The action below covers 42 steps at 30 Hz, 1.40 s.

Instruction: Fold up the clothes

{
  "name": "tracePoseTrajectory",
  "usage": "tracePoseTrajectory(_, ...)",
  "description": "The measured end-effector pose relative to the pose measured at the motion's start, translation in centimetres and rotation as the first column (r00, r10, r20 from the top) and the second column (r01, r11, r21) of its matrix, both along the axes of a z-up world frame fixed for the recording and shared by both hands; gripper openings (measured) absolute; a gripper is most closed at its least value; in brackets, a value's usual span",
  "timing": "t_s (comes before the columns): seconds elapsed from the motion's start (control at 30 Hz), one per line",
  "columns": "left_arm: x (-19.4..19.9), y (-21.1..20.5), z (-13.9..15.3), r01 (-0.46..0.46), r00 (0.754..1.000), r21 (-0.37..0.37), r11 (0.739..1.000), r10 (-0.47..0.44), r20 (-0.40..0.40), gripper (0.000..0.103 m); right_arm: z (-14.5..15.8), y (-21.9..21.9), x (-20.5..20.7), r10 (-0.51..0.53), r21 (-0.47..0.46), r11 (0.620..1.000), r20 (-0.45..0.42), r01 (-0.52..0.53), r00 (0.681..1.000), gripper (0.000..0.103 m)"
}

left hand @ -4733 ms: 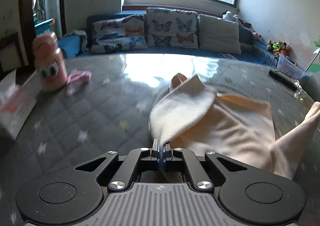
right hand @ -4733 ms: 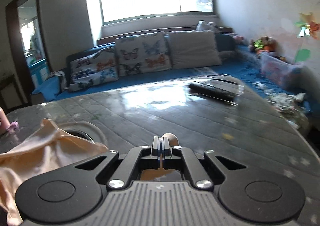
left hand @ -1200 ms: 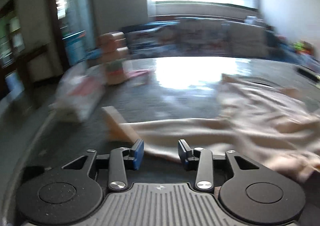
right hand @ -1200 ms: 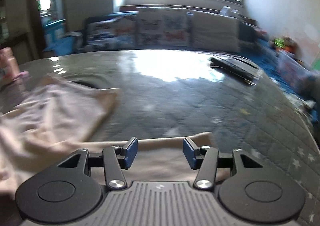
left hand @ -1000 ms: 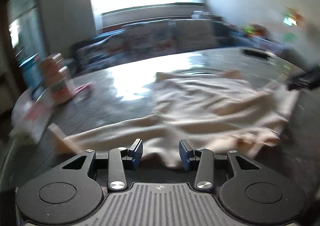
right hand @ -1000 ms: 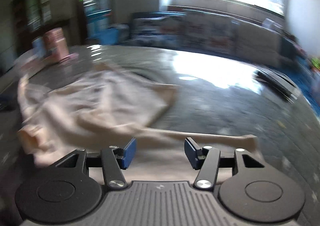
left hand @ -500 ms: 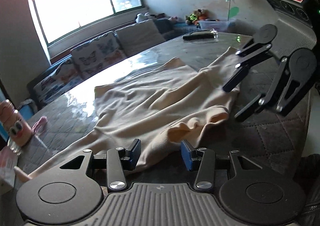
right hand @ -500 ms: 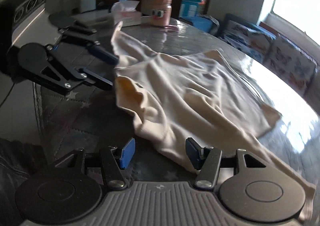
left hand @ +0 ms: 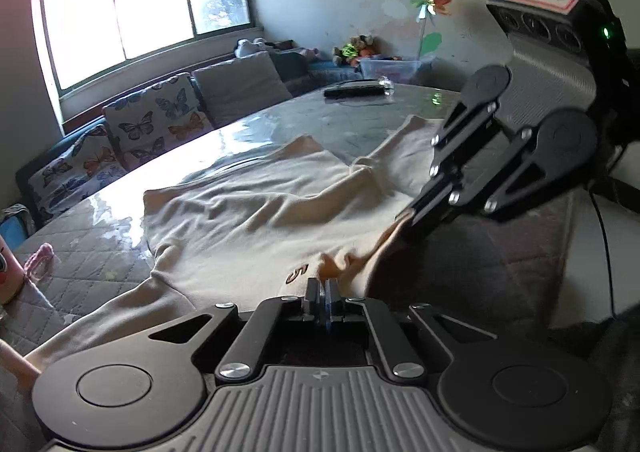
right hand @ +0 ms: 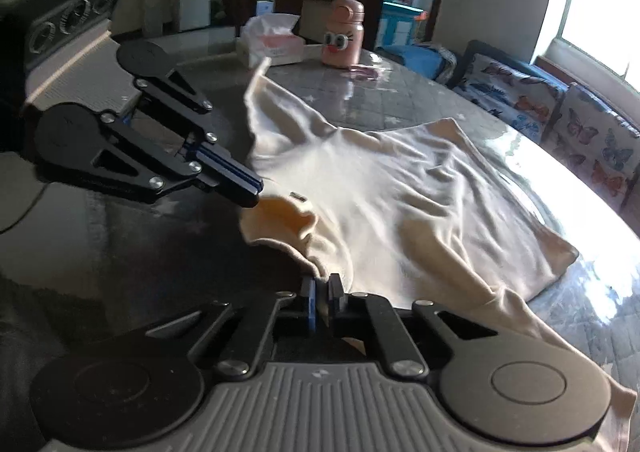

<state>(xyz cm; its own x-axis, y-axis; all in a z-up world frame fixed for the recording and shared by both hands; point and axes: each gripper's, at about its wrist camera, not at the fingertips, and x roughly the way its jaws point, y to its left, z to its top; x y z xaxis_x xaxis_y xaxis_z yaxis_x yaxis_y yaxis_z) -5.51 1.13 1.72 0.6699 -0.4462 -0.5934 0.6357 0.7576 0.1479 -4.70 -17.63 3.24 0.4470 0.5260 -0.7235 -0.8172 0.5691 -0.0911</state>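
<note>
A cream long-sleeved top point(left hand: 260, 212) lies spread on the grey quilted table point(left hand: 352, 124), sleeves out to both sides and the neck opening at the near edge. In the left wrist view my left gripper point(left hand: 321, 292) is shut on the neck edge beside a label marked 5. My right gripper point(left hand: 406, 218) comes in from the right, its tips on the same neckline. Seen from the right wrist, the right gripper point(right hand: 322, 290) is shut on a fold of the top point(right hand: 400, 192), and the left gripper point(right hand: 250, 192) pinches the collar further left.
A pink bottle with a face point(right hand: 343, 38) and a tissue box point(right hand: 272, 42) stand at one end of the table. A black remote point(left hand: 354, 91) lies at the other end. A sofa with butterfly cushions point(left hand: 156, 120) runs behind the table.
Half a second ago both grippers stood open near the top's neck. Both have since moved in and shut on the neckline.
</note>
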Motion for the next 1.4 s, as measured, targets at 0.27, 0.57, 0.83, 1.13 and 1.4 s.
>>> tracePoseTrajectory(0.27,0.0,0.9,0.1,0.027,0.996,-0.022,0.999,-0.029,-0.086,0.007,1.2,-2.2,-0.1,0.008,0.040,0.999,-0.086,-0.005,0.996,0.012)
tracePoseTrajectory(0.57,5.1,2.9,2.7,-0.161,0.987,-0.041,0.986,0.159,-0.035,0.021,3.3,-5.7,5.3,-0.207,0.084,0.973,-0.089,0.214,0.974,0.017)
tracePoseTrajectory(0.83,14.2,3.2,1.8,-0.385,0.920,-0.015,0.923,0.382,-0.083,0.031,1.6,-9.1,14.3,-0.464,0.083,0.879,-0.082,0.470,0.882,0.026)
tracePoseTrajectory(1.13,23.3,3.8,0.2,-0.496,0.860,-0.019,0.868,0.489,-0.147,0.042,-2.1,-11.0,22.7,-0.614,0.104,0.765,-0.180,0.635,0.769,0.033)
tracePoseTrajectory(1.4,27.8,4.0,-1.3,-0.526,0.839,-0.041,0.849,0.511,-0.187,0.039,-3.5,-11.5,25.3,-0.619,0.127,0.743,-0.240,0.657,0.748,0.029)
